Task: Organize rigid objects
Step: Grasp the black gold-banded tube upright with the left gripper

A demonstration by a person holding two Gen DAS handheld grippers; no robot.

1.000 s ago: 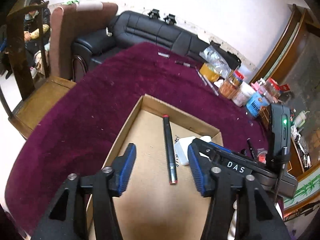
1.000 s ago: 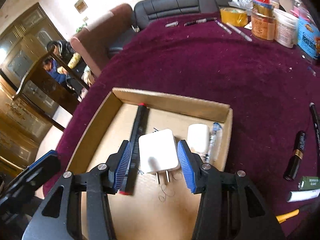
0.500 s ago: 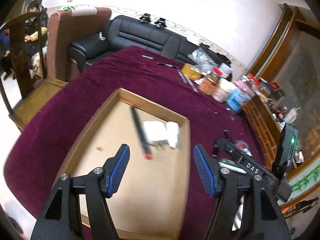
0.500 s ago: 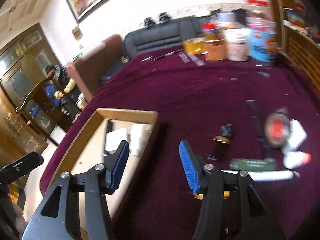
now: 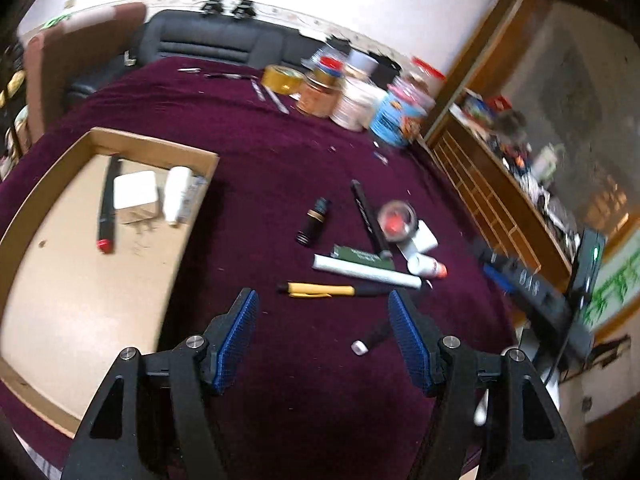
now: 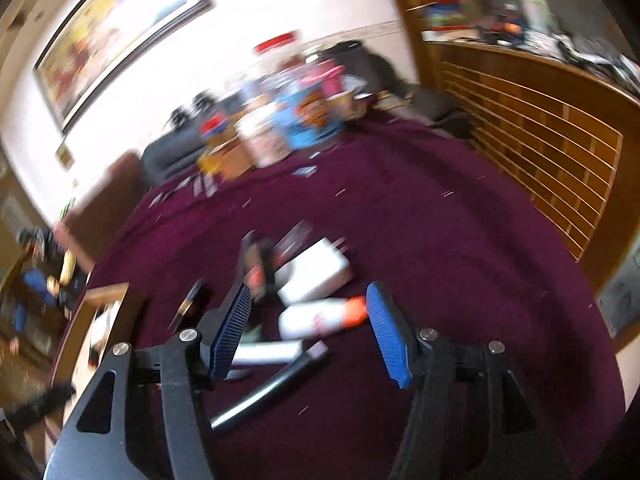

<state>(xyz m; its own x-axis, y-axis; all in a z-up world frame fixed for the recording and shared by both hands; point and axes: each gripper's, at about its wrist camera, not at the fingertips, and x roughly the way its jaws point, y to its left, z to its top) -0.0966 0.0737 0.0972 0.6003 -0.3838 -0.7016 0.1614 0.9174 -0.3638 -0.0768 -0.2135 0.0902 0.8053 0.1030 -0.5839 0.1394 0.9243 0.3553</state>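
Observation:
A cardboard box (image 5: 154,148) lies on the purple cloth at left and holds a black marker (image 5: 107,204), a white charger (image 5: 134,192) and a white tube. Right of it lie loose items: a yellow pen (image 5: 320,289), a white stick (image 5: 366,271), a dark lipstick (image 5: 313,221), a black pen (image 5: 366,216) and a small white bottle with an orange tip (image 5: 426,267). My left gripper (image 5: 324,336) is open and empty above the cloth near the yellow pen. My right gripper (image 6: 308,320) is open over the white bottle (image 6: 320,317); a white block (image 6: 314,270) lies beyond. The right wrist view is blurred.
Jars, cans and a tape roll (image 5: 282,79) stand at the cloth's far edge. A wooden cabinet (image 5: 492,184) runs along the right. A black sofa (image 5: 208,46) and a brown chair stand behind the table. The other gripper's body (image 5: 536,288) shows at right.
Both grippers have swung right, away from the box, to the loose items on the cloth. The white charger stays in the box. Both stay open.

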